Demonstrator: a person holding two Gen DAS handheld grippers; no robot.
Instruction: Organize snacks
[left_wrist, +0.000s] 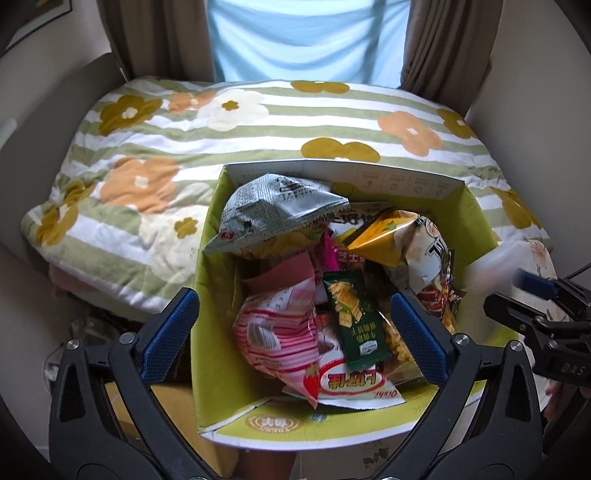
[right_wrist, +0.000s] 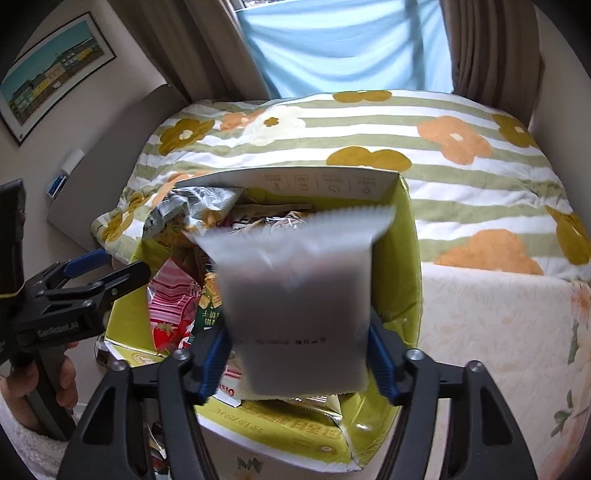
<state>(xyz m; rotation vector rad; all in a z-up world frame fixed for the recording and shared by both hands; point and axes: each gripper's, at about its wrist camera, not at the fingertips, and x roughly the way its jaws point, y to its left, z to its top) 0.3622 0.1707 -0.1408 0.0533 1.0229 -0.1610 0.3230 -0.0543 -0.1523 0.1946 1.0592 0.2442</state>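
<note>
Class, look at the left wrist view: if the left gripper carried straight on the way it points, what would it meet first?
Most likely the snack pile in the green box: the open left gripper points at the dark green packet beside the pink striped bag. Depth is uncertain.

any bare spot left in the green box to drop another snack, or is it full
The green box is crowded: the grey packet at the back left, the pink striped bag and dark green packet in front. A gap stays along the left wall. The floral blanket behind the box lies bare.
</note>
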